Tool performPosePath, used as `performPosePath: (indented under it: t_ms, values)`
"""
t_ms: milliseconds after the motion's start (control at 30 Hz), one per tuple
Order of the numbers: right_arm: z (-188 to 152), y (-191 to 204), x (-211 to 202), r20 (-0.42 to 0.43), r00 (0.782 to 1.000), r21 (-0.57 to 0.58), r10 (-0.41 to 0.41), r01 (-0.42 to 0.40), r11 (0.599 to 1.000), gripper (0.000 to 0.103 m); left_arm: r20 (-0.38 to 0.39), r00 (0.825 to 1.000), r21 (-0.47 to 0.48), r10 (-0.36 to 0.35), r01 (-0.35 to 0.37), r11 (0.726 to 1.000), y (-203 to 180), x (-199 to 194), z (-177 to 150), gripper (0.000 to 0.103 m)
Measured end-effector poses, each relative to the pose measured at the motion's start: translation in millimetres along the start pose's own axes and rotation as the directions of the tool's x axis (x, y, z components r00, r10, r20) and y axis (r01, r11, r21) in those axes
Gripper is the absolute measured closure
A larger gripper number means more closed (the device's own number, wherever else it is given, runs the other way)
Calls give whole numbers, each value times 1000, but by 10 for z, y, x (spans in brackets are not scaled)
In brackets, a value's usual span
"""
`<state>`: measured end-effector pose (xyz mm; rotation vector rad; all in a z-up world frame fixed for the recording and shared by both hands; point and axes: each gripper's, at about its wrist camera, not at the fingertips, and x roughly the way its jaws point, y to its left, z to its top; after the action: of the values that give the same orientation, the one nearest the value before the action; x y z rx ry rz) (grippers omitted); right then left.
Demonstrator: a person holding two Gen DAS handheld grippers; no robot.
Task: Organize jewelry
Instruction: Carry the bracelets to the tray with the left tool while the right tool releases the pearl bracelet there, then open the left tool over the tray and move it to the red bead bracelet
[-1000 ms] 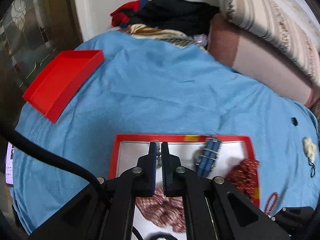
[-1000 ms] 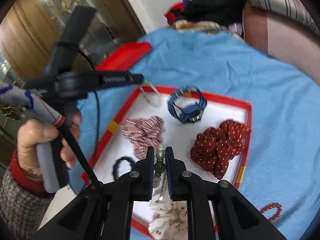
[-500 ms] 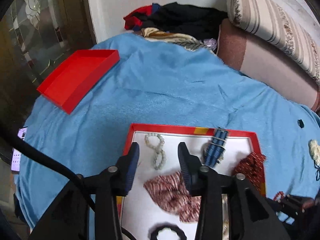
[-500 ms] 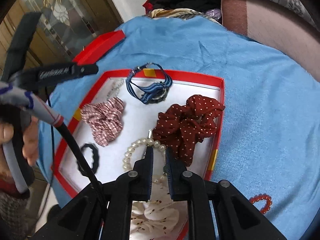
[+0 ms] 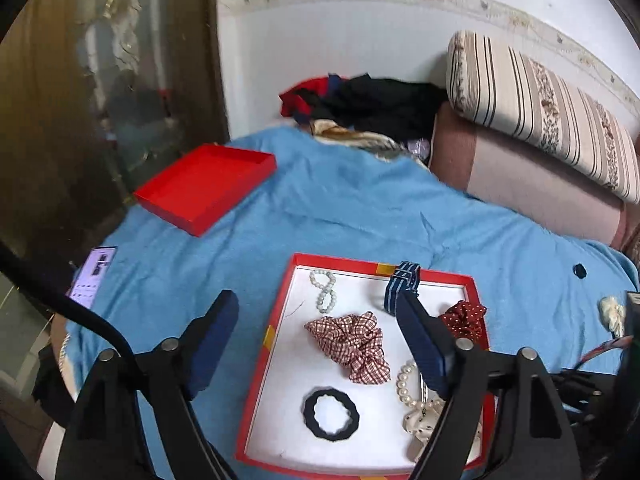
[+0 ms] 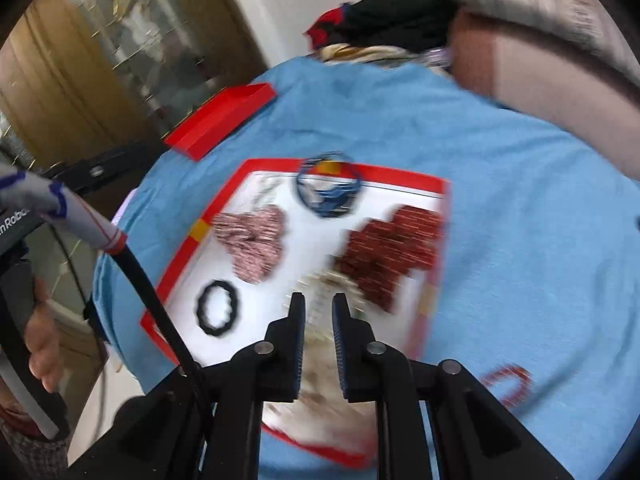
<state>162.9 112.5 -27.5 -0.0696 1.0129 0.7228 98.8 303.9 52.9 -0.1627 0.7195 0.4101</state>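
Red tray on bed: jewelry sorting.
Red bracelet lies outside, just right of right gripper, jaws slightly parted, empty; left gripper spread wide.

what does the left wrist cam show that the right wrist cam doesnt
Only the left wrist view shows the phone lying on the blue blanket and a sharp green bead bracelet in the tray. Only the right wrist view shows the red bead bracelet on the blanket outside the tray and the person's left hand. Both show the red-rimmed tray, the black hair tie, the checked scrunchie and the red lid.
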Motion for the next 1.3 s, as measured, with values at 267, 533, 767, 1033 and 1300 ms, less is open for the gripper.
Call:
performPosePath:
  t_ms: [267,533,767,1033,1300]
  values:
    - [-432,-553,-579,44,992,87,-119,115,990,85,26,1000,8,-9,9,1000,-342,-337,-238,22]
    - [-757,-873,-1058,101,970,158,-222,205,966,69,-8,997,78,-77,77,994,-952,-561,-533,21]
    - [-940,-1095,-1262,102,956,183,-275,254,950,68,-38,991,172,-128,132,976,-1467,-688,-746,21]
    - [-1061,-1367,-1371,98,947,246,-306,274,930,67,-74,988,235,-139,152,960,-1751,-674,-840,21]
    - [-1137,-1569,-1391,83,946,287,-314,279,916,66,-123,982,272,-144,173,947,-1965,-547,-920,21]
